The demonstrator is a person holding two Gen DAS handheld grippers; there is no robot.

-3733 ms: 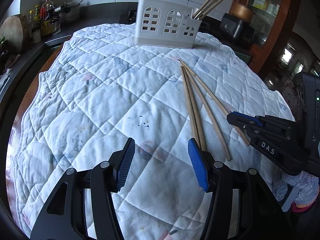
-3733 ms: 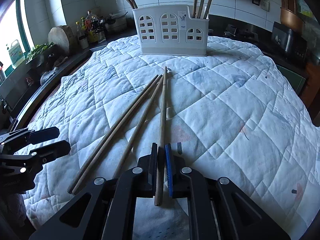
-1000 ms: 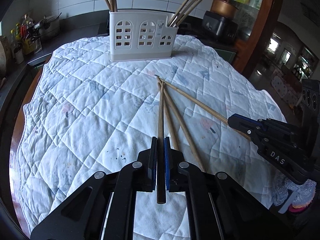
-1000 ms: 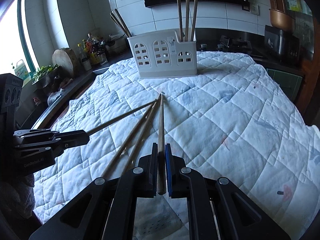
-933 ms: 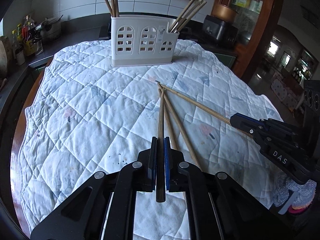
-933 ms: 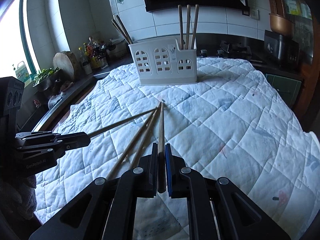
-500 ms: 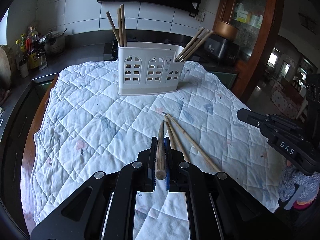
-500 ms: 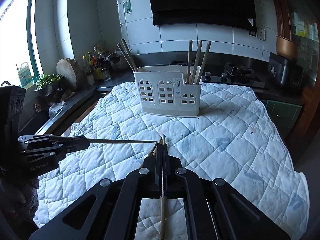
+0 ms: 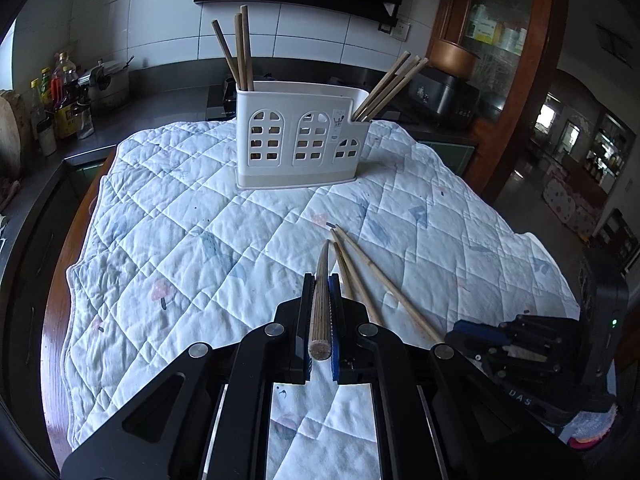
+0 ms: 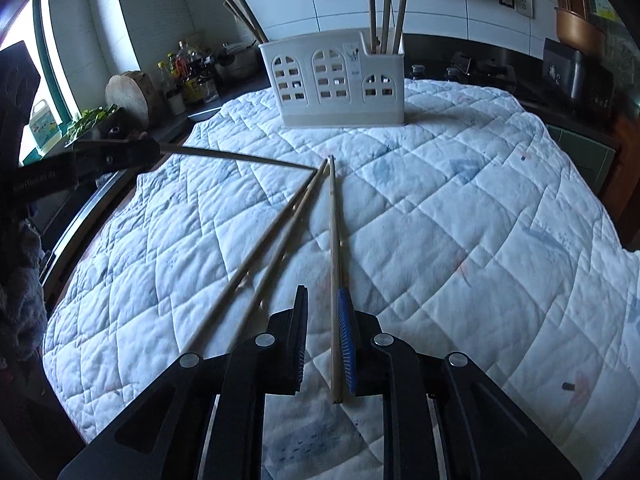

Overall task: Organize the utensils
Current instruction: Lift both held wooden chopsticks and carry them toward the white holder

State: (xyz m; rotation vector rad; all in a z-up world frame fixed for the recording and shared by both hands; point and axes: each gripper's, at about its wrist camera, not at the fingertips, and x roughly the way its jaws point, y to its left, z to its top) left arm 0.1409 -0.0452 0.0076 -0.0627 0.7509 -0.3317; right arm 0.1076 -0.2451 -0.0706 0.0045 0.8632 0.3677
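White quilted cloth [image 9: 208,216], stitched in diamonds and faintly printed with small mushrooms and leaves, covered the table [image 9: 60,292] I was working over; a strip of glossy red-brown wood showed along its left edge. At the far side of the cloth stood a cream plastic utensil holder [image 9: 300,140] with arched window cut-outs, chopsticks leaning out of its left and right compartments.

My left gripper [image 9: 320,320] was clamped on one wooden chopstick [image 9: 320,300], its blunt end facing the camera and its tip raised off the cloth. Just right of it two loose chopsticks [image 9: 360,276] lay on the quilt, close together and pointing toward the holder.

My right gripper [image 10: 322,336] had its jaws opening. A third chopstick [image 10: 335,256] ran between them, lying beside the blue pad [image 10: 346,344] on the right with a clear gap to the left one. I could not tell whether it still touched that pad.

Around the table ran a dark kitchen counter [image 9: 132,120]. Bottles of oil and sauce [image 9: 60,96] and a round wooden block [image 10: 130,96] sat on the left, against white wall tiles [image 9: 120,24]. A bright window [image 10: 20,80] lit the left side. To the right stood a dark wooden cabinet [image 9: 516,60] with glass doors.
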